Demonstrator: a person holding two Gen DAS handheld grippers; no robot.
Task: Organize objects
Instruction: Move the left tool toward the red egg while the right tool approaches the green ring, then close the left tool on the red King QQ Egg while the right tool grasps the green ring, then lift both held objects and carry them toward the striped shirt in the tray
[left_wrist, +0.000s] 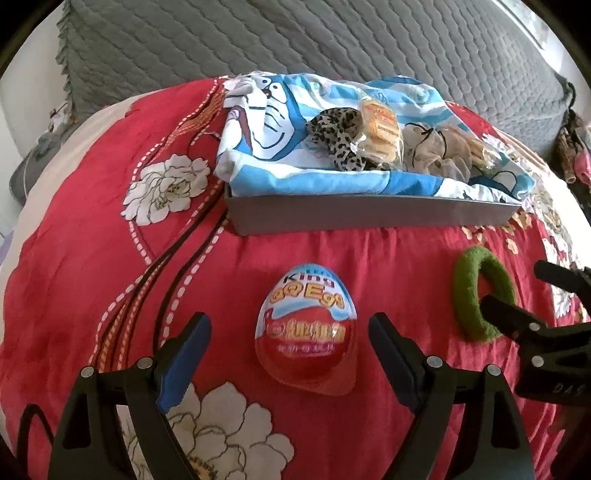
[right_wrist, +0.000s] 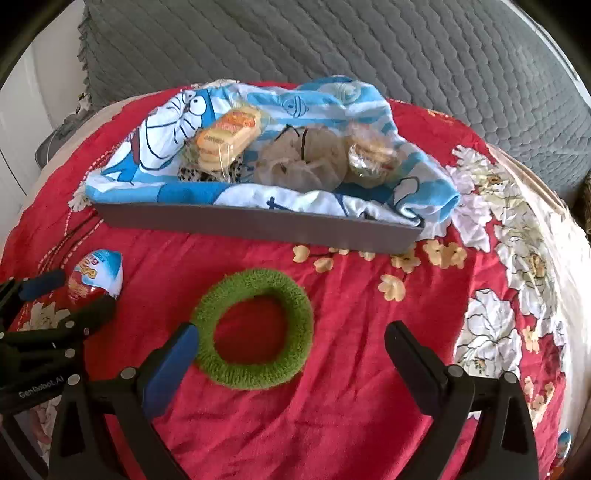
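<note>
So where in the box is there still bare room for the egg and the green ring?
Free: the cartoon cloth at the box's left end, beside the leopard scrunchie. Crowded: from there rightward, with the biscuit pack, beige scrunchie and another wrapped snack.

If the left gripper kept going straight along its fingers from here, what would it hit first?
Most likely the egg-shaped candy pack: it lies on the red bedspread right between the open fingers of the left gripper. Beyond it stands the grey tray. Depth is hard to judge through the fisheye.
</note>
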